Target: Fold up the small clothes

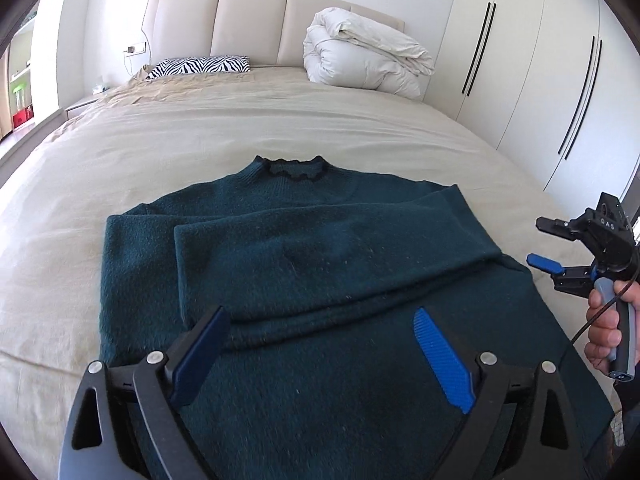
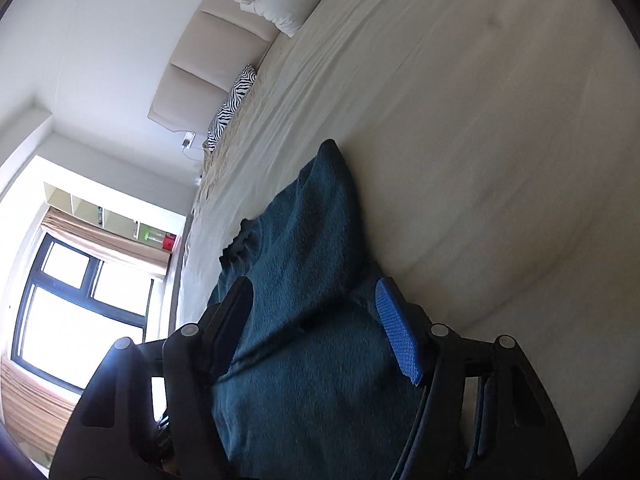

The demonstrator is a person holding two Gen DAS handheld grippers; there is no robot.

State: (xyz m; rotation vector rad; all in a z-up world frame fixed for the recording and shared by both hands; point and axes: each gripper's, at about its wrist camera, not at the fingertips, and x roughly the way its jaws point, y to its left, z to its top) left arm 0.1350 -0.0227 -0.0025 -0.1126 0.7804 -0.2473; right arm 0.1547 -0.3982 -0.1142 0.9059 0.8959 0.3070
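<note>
A dark teal knit sweater [image 1: 304, 248] lies flat on the beige bed sheet [image 1: 160, 136], collar away from me, both sleeves folded across the chest. My left gripper [image 1: 320, 320] is open and empty, hovering over the sweater's lower part. My right gripper [image 1: 538, 242] shows at the right edge of the left wrist view, held in a hand, open, beside the sweater's right side. In the right wrist view, rolled sideways, the right gripper [image 2: 316, 304] is open with the sweater [image 2: 304, 320] between and beyond its fingers; touching or not I cannot tell.
A folded white duvet [image 1: 364, 56] and a zebra-print pillow [image 1: 200, 66] lie at the headboard [image 1: 248, 24]. White wardrobe doors [image 1: 540, 60] stand along the right. A window [image 2: 80, 304] and shelves are at the left side of the room.
</note>
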